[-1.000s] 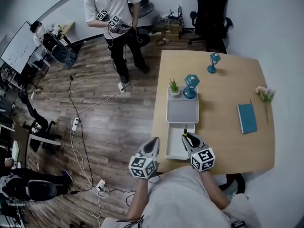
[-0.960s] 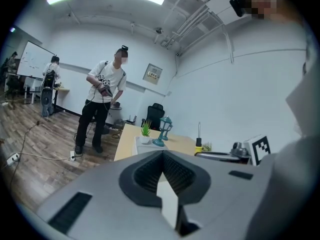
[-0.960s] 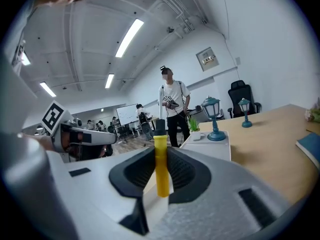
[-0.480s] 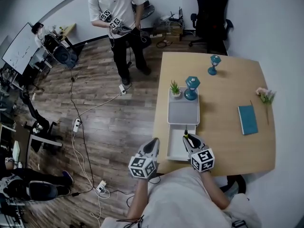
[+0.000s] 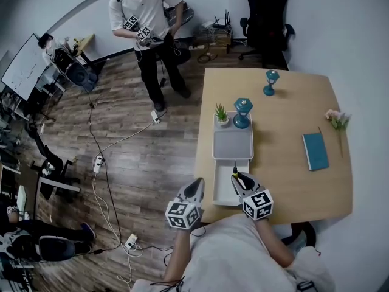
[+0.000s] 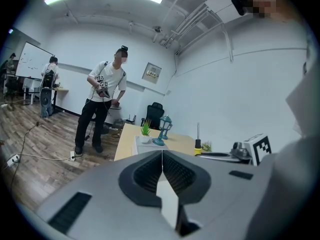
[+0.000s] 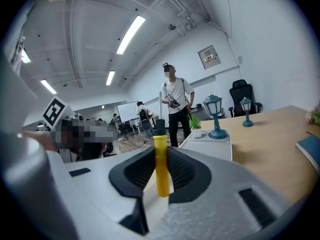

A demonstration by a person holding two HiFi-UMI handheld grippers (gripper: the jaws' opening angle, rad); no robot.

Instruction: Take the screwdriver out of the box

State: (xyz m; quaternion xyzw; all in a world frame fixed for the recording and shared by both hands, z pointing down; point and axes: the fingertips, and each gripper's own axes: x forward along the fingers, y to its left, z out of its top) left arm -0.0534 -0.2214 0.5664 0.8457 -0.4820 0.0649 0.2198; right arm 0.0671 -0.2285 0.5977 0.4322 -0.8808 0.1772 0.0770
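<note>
**Screwdriver clamped in the right gripper over the box**

We are looking down on a pale wooden table (image 5: 285,181) in an open office with dark plank flooring (image 5: 146,157). The right gripper (image 5: 234,175) has its jaws clenched on the yellow-handled screwdriver (image 7: 160,169), which has a black collar and stands upright with its thin metal shaft pointing up. It sits over the far right part of the shallow white open box (image 5: 222,190) at the table's near edge. The left gripper (image 5: 199,182) is off the table's left side, over the floor, jaws pressed together on nothing.

Just beyond the box lies a grey rectangular tray (image 5: 233,143). It carries a small green potted plant (image 5: 220,113) and a teal lantern-shaped ornament (image 5: 242,111), with a second one (image 5: 269,82) further back. A teal notebook (image 5: 315,151) and a pale flower sprig (image 5: 336,119) lie to the right.

Across the room a person in a white shirt (image 5: 146,17) stands holding grippers, white cables (image 5: 97,161) trail over the boards, and a black office chair (image 5: 267,14) waits by the wall.
</note>
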